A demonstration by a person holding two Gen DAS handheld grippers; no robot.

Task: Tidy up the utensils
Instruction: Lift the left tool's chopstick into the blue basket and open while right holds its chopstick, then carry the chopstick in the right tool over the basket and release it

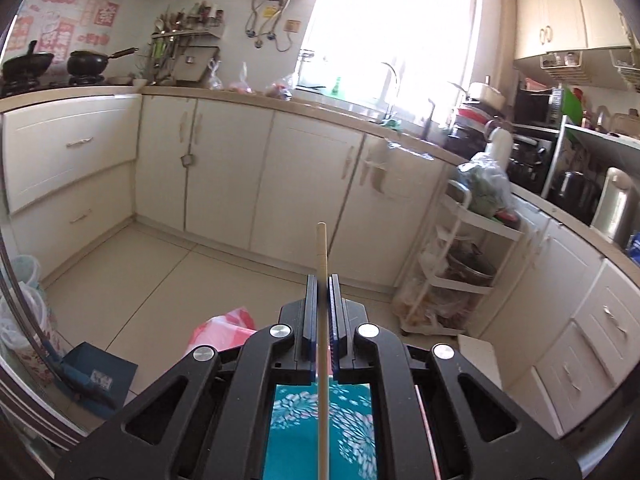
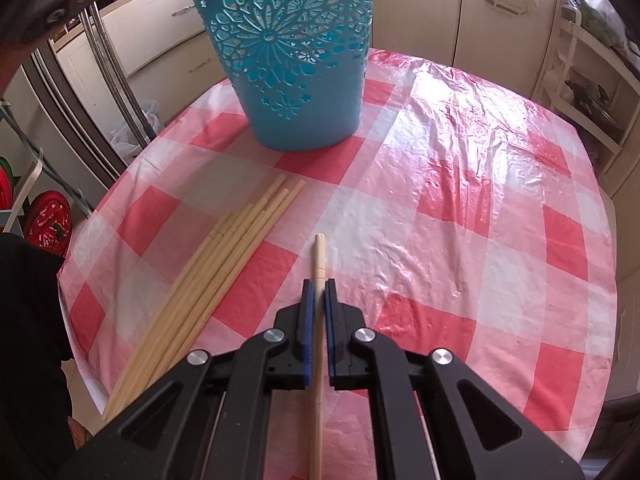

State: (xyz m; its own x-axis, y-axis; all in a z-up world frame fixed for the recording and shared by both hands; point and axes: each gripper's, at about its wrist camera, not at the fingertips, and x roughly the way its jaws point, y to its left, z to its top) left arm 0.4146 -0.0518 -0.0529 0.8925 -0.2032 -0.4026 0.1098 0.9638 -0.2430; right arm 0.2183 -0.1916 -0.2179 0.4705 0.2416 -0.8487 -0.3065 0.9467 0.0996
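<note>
Left gripper point(image 1: 322, 280) is clamped on a single chopstick point(image 1: 322, 252), which runs straight between the pads and pokes out past the tips, high over the kitchen floor point(image 1: 168, 280). Right gripper point(image 2: 319, 286) grips its own chopstick point(image 2: 319, 256) the same way, tip hovering above the checked tablecloth point(image 2: 460, 208). The blue basket point(image 2: 296, 60) stands upright beyond it. Loose chopsticks point(image 2: 224, 260) lie bundled on the cloth, just left of the right gripper.
</note>
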